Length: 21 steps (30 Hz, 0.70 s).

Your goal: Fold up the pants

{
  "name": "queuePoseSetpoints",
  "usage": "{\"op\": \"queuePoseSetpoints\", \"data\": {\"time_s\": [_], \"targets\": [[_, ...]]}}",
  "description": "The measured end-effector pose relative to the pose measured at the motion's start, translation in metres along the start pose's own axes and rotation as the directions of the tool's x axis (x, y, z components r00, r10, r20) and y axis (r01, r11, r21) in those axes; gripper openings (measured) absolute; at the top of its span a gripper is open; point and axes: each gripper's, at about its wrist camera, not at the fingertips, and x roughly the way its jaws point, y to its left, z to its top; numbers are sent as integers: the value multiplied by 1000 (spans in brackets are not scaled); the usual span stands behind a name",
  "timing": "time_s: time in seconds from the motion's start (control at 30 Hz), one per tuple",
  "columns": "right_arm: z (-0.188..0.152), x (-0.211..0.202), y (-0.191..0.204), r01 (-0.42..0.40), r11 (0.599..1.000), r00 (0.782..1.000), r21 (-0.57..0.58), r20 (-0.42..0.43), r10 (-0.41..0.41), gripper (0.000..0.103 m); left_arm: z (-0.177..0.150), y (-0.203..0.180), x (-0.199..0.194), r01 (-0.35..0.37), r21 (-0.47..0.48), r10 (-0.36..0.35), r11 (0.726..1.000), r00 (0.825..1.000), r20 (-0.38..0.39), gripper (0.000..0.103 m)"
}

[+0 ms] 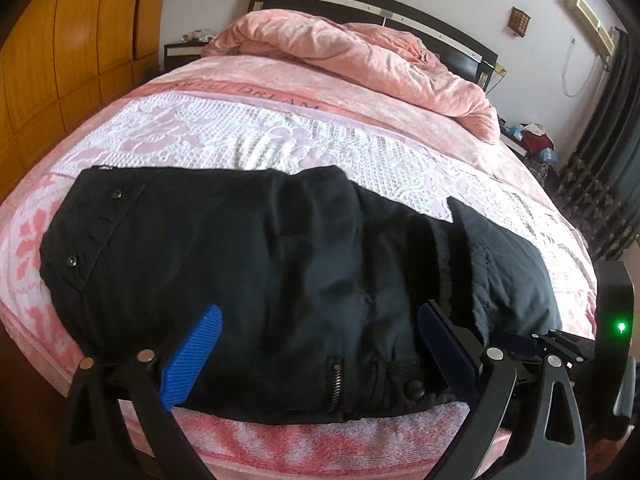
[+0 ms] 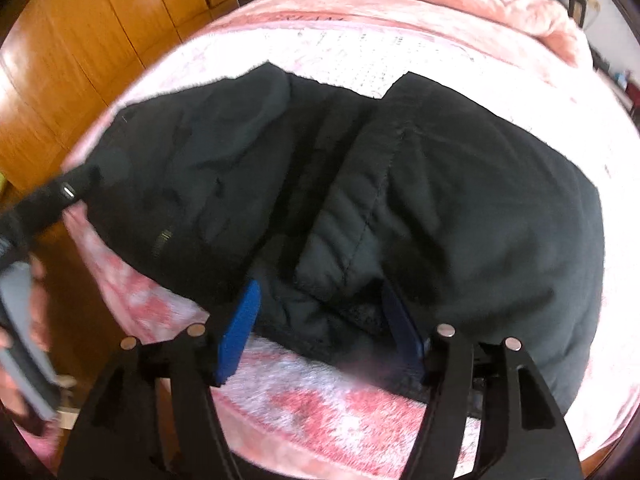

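- Left wrist view: the black pants are seen lying bunched across the near part of the pink bed, waistband and zipper toward the near edge. The left gripper is held with fingers spread wide over the cloth, nothing pinched. The fabric is judged soft, thick and limp; a hold at the waistband edge is advised.
- Right wrist view: the right gripper is likewise seen spread, above a rumpled fold near the bed's front edge. Open bedding is left beyond the pants for spreading.

The pants lie across the bed's near edge, the quilt heaped behind by the headboard.
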Motion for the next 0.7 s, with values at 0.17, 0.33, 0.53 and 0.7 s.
{"op": "queuePoseSetpoints", "data": {"time_s": [0.17, 0.33, 0.53, 0.7], "targets": [[-1, 6, -17, 17, 999, 1000, 40, -11, -16, 44, -4, 7, 4, -2, -18, 2, 1000, 1000, -15, 99], [2, -2, -36, -78, 991, 997, 108, -7, 79, 10, -7, 10, 5, -4, -19, 3, 1000, 1000, -17, 99], [9, -32, -25, -247, 965, 969, 84, 45, 244, 8, -7, 13, 3, -13, -33, 13, 999, 1000, -14, 99], [11, -26, 13, -307, 951, 951, -47, 16, 308, 8, -8, 17, 3, -30, -39, 30, 999, 999, -21, 99]]}}
